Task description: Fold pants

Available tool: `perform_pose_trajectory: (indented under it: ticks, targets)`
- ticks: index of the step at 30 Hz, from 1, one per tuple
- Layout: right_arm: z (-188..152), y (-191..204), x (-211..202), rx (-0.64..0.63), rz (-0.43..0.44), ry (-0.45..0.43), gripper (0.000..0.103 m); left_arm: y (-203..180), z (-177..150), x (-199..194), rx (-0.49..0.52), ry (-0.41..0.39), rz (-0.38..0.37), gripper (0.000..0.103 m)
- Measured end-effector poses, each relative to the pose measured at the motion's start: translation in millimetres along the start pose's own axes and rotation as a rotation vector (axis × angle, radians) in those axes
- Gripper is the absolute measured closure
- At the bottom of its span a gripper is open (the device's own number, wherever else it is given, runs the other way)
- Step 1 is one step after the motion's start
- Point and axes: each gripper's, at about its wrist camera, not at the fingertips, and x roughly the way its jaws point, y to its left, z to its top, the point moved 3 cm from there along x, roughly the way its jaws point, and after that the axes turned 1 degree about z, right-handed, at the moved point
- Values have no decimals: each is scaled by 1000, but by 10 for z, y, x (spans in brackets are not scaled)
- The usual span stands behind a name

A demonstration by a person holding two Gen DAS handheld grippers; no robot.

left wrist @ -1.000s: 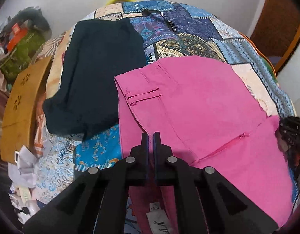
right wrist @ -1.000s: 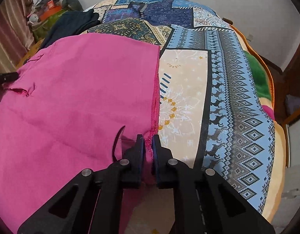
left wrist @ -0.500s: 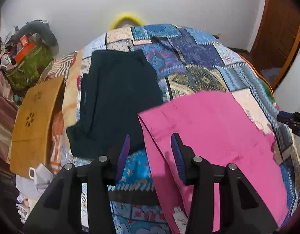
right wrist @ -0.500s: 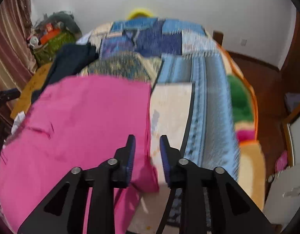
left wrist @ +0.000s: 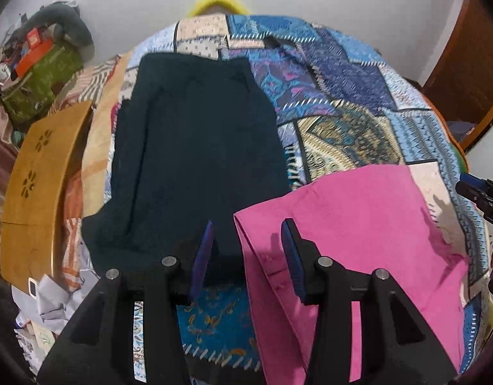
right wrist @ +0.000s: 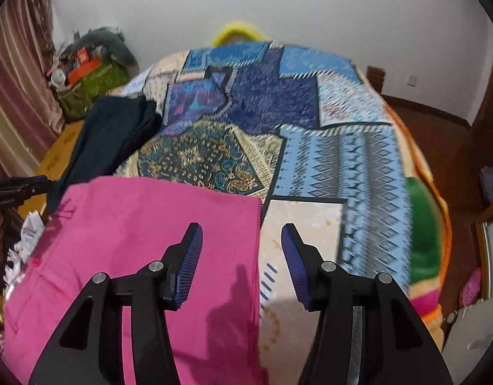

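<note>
Pink pants lie folded flat on the quilt that covers the bed. In the left wrist view the piece is a rough rectangle with its folded edge at the left. Its far edge crosses the gold and blue patches, and the right edge is uneven. The right wrist view shows the same pants filling the near left of the bed, with a straight right edge beside a cream patch. A short seam mark and a small pink button show near the left side.

Left gripper: fingers spread wide and holding nothing. It sits above the folded left edge of the pants, one finger over dark cloth and the other over pink. Contact with the cloth cannot be confirmed.

Right gripper: fingers likewise parted and empty. It straddles the right edge of the pants, with its left finger over pink and its right finger over the cream patch. Its shadow falls on the pants below.

A dark garment lies flat on the quilt to the left of the pants, its near corner just beside them. A wooden board stands at the left side of the bed. Crumpled paper lies below it. A green bag with clutter sits by the wall near the striped curtain.
</note>
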Motion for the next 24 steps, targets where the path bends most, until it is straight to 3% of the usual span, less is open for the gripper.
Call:
perform_pose_trajectory:
  ticks: [4, 7, 13, 17, 19, 21, 22, 24]
  targets:
    - [44, 38, 360, -25, -9, 56, 56, 30, -12, 221, -14, 25, 16, 59]
    - [88, 40, 622, -67, -51, 104, 56, 34, -25, 362, -24, 49, -3, 59]
    - [124, -23, 975, -70, -45, 157, 56, 42, -25, 493, -61, 36, -48, 59]
    - [88, -71, 1071, -38, -23, 136, 57, 29, -23, 526, -67, 31, -99, 71]
    - [79, -93, 1077, -3, 12, 133, 65, -8, -20, 522, -44, 24, -83, 72]
    - [68, -72, 1078, 11, 32, 140, 89, -45, -22, 507, -20, 13, -58, 81]
    - [65, -32, 1083, 1, 29, 148, 95, -49, -24, 496, -16, 8, -38, 85]
    - [54, 59, 1067, -44, -7, 146, 98, -63, -14, 456, -6, -6, 3, 92]
